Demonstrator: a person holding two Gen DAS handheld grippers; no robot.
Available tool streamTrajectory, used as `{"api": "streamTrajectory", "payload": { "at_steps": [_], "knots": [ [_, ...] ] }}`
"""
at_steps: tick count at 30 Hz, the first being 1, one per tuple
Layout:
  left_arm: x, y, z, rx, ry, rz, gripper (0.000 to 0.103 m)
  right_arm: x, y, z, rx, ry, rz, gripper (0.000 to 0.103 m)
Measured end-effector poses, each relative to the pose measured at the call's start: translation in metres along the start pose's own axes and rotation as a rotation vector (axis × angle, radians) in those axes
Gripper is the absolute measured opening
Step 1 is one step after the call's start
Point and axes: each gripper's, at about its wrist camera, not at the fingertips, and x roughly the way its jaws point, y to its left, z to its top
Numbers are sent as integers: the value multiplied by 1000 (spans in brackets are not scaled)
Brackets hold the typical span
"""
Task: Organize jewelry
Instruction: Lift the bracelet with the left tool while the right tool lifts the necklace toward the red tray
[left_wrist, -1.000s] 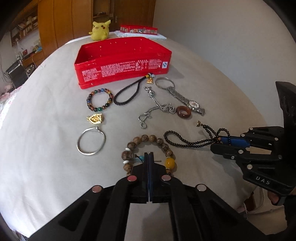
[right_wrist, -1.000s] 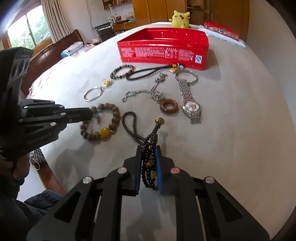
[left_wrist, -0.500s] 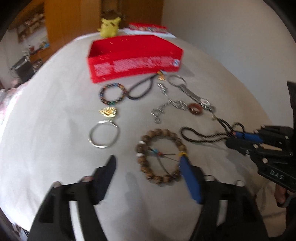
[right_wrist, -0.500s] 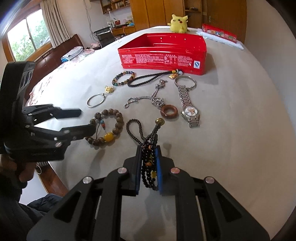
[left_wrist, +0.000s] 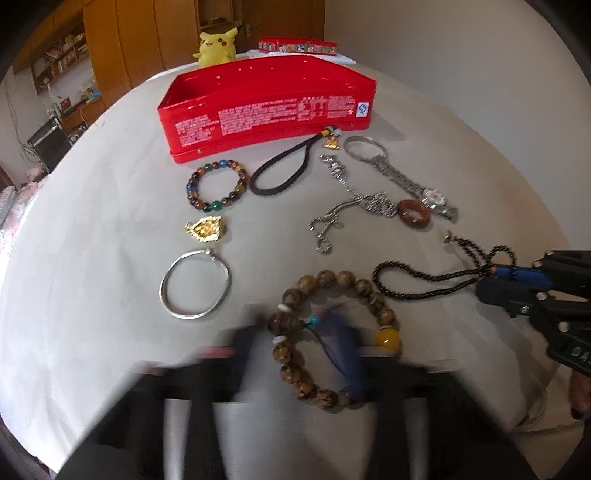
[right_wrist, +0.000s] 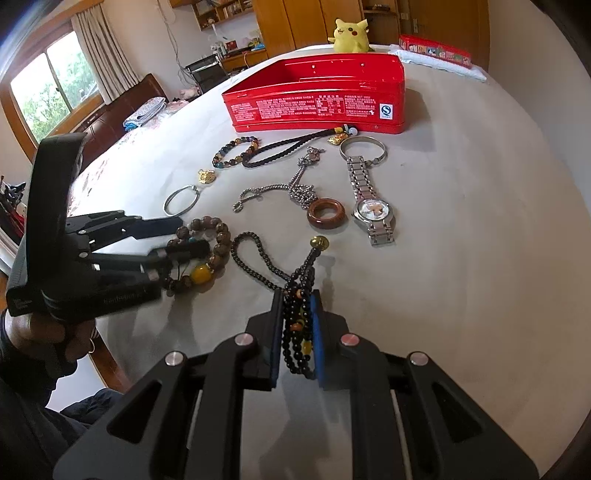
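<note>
Gripping black beads (right_wrist: 297, 317), right tool (right_wrist: 297, 332), red tin (right_wrist: 317, 107) white print unreadable

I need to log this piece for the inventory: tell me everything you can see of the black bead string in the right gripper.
The black bead string is a long strand of small glossy dark beads, with a few orange and yellow ones. The right gripper is shut on a bunched section. One loop trails out onto the white cloth; a tail ends in a brass-coloured knob.

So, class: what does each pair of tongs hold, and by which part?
Right tongs: shut on the bunched strands of the black bead necklace. Left tongs: around the wooden bracelet, grip unclear.
</note>
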Motion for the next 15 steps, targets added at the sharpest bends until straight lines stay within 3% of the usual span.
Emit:
{"api": "streamTrajectory", "payload": {
  "at_steps": [1,5,15],
  "knots": [
    [-2,2,1,-13,3,-30,12,-1,-1,0,1,-3,1,12],
    [-9,4,2,-36,8,-79,12,-5,-1,2,2,-14,0,12],
    [-60,-2,20,-15,-95,-60,12,-22,11,15,-18,-63,-1,12]
  ]
}}
